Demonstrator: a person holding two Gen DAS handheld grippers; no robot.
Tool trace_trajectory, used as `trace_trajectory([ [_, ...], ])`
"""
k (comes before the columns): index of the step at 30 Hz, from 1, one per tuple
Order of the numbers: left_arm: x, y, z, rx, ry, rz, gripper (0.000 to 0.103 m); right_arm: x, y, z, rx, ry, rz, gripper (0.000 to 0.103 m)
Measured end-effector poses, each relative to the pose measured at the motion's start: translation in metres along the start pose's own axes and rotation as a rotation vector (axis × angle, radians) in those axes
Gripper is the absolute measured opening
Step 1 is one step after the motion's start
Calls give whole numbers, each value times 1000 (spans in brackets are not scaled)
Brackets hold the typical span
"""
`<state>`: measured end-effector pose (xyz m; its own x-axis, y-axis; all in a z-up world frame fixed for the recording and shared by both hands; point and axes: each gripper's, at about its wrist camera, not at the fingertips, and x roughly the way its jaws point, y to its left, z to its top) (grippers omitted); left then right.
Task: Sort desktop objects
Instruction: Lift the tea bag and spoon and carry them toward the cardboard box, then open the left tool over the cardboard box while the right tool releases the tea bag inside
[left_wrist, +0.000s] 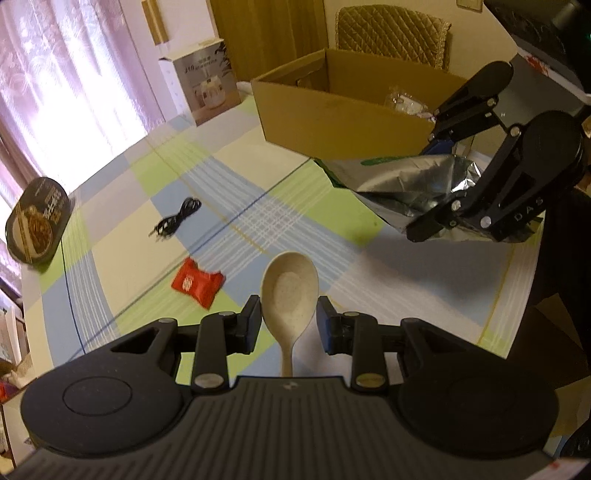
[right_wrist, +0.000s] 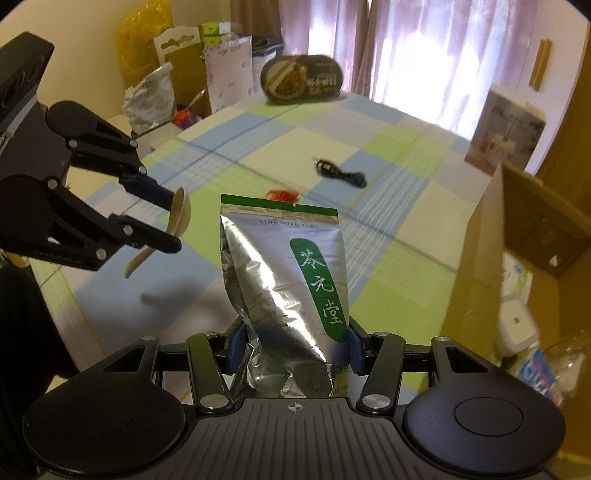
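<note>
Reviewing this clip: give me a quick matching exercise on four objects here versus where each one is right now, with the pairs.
Things:
1. spoon
2. foil pouch
3. red packet
4. black cable

Places:
A. held by the right tongs
B. on the tablecloth, far from both tongs
C. held by the left tongs
D. on the tablecloth, just left of the spoon

Pairs: 1-C, 2-A, 3-D, 4-B

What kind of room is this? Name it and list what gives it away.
Probably a home dining or living room: a table under a checked tablecloth, sheer curtains over a bright window, a quilted chair back, and household boxes and bags stacked along the wall.
</note>
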<state>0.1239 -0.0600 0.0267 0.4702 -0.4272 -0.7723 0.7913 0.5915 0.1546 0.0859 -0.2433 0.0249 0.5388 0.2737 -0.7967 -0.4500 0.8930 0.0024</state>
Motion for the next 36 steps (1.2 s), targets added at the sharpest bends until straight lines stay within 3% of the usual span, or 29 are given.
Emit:
trace_trajectory([
  [22,-13,-23,64,67,-75,-13,27,-65,-32,26,2,-115,-83,50],
  [29,-12,-36,98,109,-105,-46,27,-90,-60,25,47,-143,-113,50],
  [36,-4,-54,151,137,-156,-93,27,-117,-102,26,81,-167,-199,50],
])
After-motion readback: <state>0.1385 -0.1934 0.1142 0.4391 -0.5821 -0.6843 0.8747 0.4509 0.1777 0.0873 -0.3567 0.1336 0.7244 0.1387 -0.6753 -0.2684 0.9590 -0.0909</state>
